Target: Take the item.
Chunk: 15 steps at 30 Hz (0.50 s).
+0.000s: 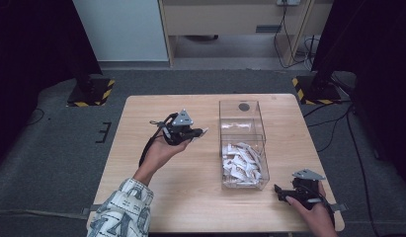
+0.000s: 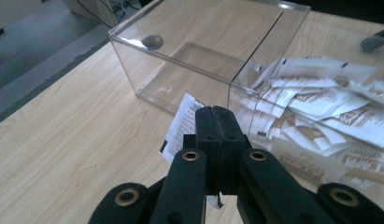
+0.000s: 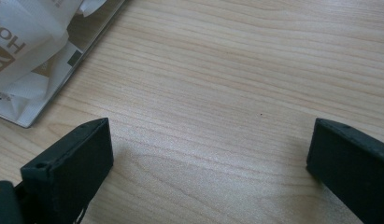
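Nearest the person, the right gripper (image 1: 289, 193) is resting low by the table (image 1: 156, 197) edge, its jaws spread wide with nothing in them. Farther on, the left gripper (image 1: 193, 132) is pinching one packet (image 2: 182, 122) tight, just beside the clear box (image 1: 242, 114). It looks like sorting: next, the packet probably needs lifting over the wall into the empty far half.

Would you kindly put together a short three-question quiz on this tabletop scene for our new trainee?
1. True or false: the left gripper is shut on a packet.
2. Which compartment of the clear box holds the pile of packets: A) far, B) near?
3. Fill in: the right gripper has its jaws ___ over the table.

Key: 1 true; 2 B; 3 open.
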Motion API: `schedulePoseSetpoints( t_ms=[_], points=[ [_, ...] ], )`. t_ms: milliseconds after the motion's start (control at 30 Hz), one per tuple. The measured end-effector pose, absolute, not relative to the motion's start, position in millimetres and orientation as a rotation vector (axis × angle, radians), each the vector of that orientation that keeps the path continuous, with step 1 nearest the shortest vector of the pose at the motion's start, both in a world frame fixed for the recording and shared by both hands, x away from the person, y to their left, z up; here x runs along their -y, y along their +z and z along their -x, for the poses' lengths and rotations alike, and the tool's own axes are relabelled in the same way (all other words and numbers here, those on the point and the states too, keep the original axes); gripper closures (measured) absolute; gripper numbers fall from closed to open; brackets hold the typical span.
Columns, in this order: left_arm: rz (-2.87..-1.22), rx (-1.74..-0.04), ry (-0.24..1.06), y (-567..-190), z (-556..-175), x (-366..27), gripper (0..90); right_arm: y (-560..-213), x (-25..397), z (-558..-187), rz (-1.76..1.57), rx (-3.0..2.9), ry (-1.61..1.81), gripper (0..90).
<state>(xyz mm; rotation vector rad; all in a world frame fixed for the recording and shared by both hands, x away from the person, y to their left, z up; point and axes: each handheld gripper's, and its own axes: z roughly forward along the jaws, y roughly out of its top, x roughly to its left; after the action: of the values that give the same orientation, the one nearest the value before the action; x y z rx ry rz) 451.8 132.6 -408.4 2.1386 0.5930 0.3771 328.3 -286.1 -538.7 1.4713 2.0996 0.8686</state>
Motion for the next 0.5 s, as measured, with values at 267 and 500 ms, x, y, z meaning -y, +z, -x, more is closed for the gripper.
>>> schedulePoseSetpoints(
  t_ms=[267, 500],
  points=[
    [-2.149, -0.596, 0.372, -416, -452, -132, 89.6, -539, 286, -328, -1.471, -2.100, 0.869, 0.8],
    [-2.151, -0.610, 0.367, -423, -453, -135, 89.6, -539, 286, -328, -1.471, -2.100, 0.869, 0.8]
  ],
)
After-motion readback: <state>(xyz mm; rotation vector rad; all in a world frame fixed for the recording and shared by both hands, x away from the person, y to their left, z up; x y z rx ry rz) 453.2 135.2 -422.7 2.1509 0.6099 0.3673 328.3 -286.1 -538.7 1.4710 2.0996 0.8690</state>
